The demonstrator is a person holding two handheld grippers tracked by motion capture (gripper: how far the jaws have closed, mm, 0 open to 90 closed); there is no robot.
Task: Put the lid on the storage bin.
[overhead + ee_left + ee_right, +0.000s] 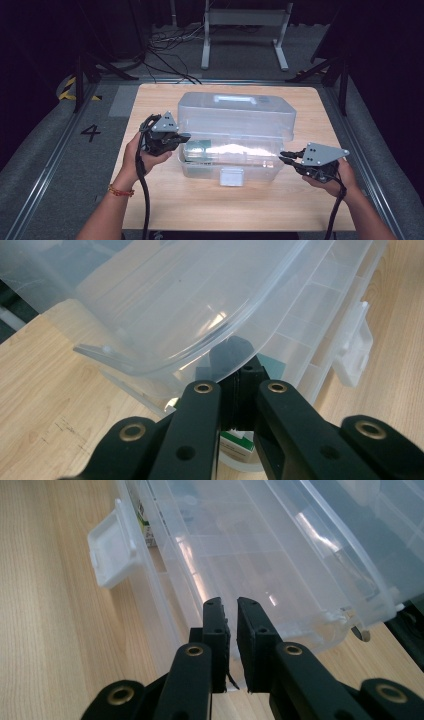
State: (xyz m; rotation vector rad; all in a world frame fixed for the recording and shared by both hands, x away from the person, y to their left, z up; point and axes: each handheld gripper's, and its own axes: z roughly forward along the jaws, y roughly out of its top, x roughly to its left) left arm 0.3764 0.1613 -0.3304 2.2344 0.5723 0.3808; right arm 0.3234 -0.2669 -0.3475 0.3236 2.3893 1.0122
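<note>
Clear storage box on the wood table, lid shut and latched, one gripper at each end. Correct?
Not quite: the lid is raised, tilted back, and the latch hangs loose, per the high view. The clear box sits on the table, with left gripper and right gripper at its ends.

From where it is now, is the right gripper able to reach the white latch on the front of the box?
Probably yes: the right gripper sits at the box's right end, and bare table lies before the white latch.

A clear plastic box (235,135) with a green-and-white pack (196,150) inside sits on a light wood-grain table (210,200).
</note>
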